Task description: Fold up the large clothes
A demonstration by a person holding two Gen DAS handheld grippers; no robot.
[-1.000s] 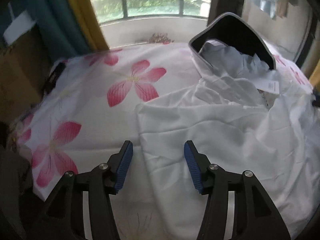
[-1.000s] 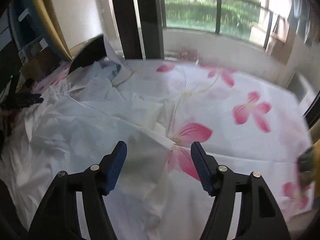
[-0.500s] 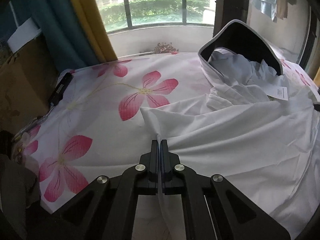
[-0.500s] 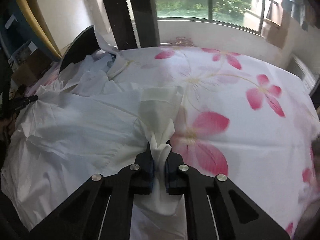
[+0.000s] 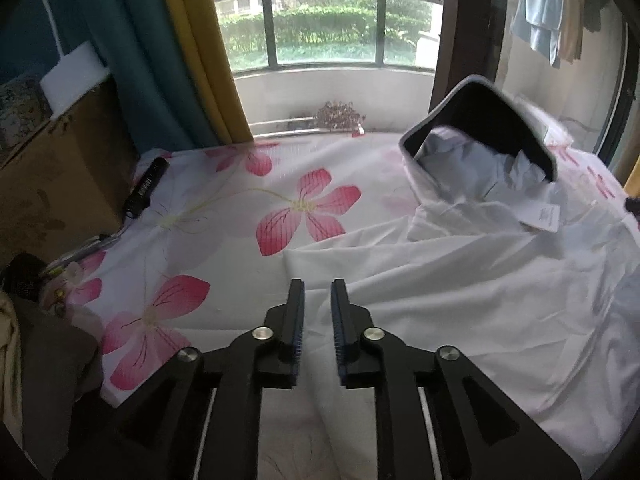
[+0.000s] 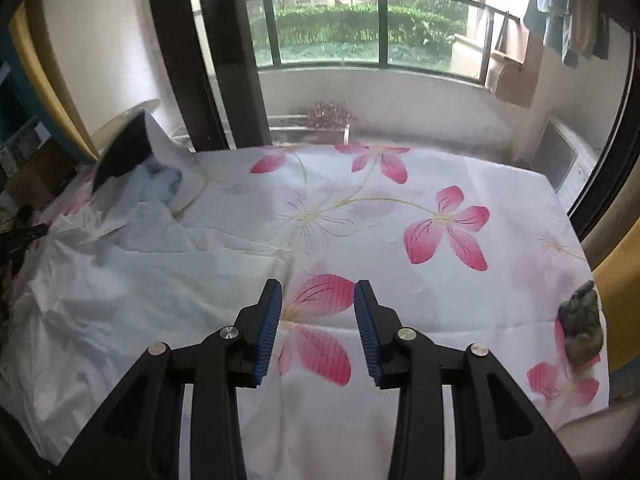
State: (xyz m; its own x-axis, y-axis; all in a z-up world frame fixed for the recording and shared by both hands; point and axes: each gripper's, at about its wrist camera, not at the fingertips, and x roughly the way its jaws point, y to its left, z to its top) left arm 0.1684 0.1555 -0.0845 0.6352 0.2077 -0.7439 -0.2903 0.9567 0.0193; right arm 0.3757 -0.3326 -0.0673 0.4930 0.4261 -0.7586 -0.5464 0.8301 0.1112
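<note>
Home bedroom, bed (image 6: pixel 460 320) under a pink-flower sheet (image 5: pixel 240 280), teal and yellow curtains (image 5: pixel 160 60), balcony railing (image 6: pixel 360 24), laundry hanging outside (image 5: pixel 540 12)

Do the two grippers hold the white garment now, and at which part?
Nothing is held. The left gripper and right gripper have just been opening; both stand open with nothing between the pads. The white garment lies loose on the bed.

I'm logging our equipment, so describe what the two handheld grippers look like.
The left gripper and right gripper look identical: black angular plastic linkage arms joined by round silver pivot pins, each ending in two straight fingers faced with blue ribbed pads. No cables, markings or sleeves show.
</note>
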